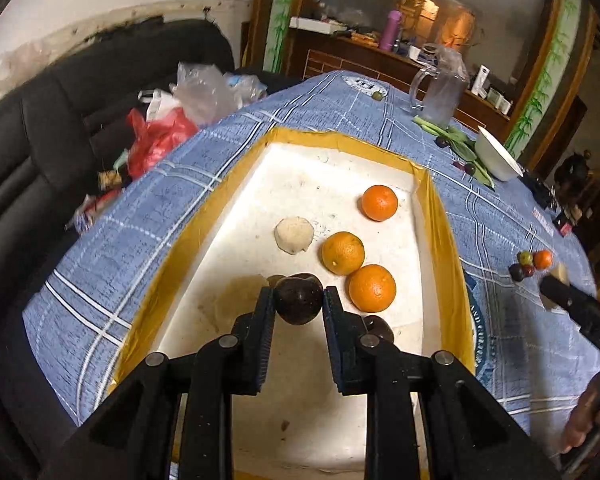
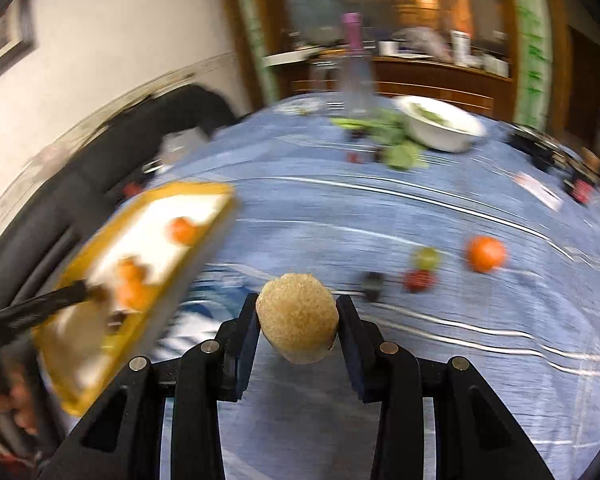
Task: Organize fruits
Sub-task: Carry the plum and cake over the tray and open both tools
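four oranges (image 1: pixel 379 202), two pale peeled fruits (image 1: pixel 294 235), one white bowl (image 1: pixel 496 158).

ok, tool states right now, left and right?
Left tool: closed on a dark plum, over the white tray.
Right tool: closed on a tan round fruit, above the blue tablecloth.

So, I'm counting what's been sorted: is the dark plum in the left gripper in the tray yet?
Not yet. The dark plum is clamped in the left gripper, over the tray.
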